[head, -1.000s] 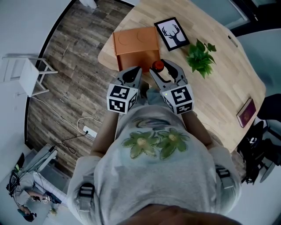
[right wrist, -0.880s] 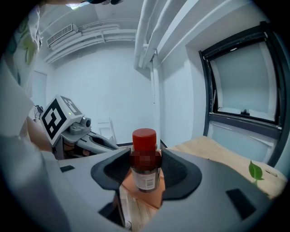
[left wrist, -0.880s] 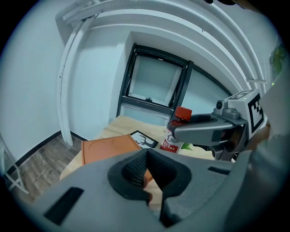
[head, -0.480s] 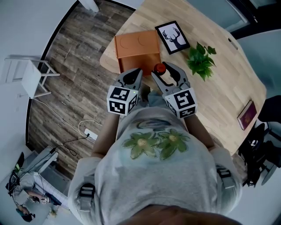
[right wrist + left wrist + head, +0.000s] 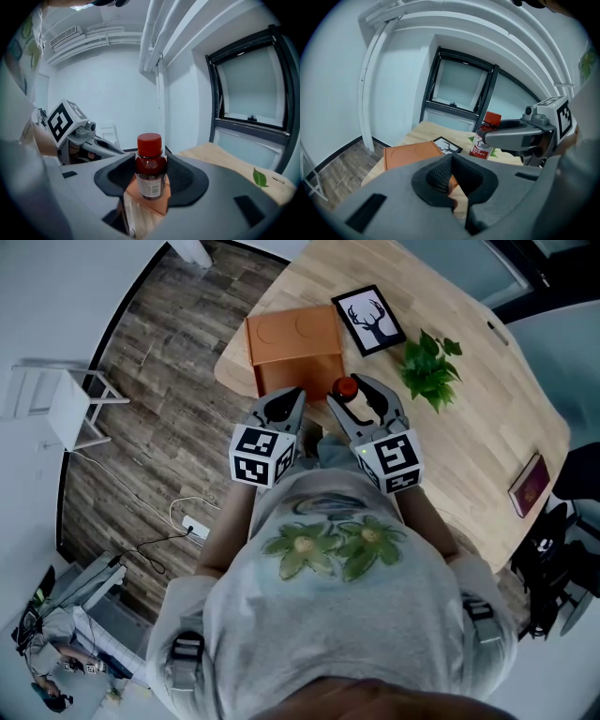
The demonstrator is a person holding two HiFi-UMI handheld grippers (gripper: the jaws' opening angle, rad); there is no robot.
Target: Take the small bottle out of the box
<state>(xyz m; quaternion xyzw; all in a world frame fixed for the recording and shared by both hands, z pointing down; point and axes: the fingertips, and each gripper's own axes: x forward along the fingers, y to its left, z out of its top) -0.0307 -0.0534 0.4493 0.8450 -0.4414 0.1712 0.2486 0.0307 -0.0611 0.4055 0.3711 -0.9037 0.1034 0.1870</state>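
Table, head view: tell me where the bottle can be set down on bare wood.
The widest bare wood of the table lies between the plant and the red booklet. More lies beyond the framed picture. It is crowded near the box, where the left gripper and the right gripper, shut on the small bottle, bunch.

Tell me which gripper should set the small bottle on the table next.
Right. The right gripper clamps the small bottle between its jaws; the left gripper has its jaws shut on nothing.
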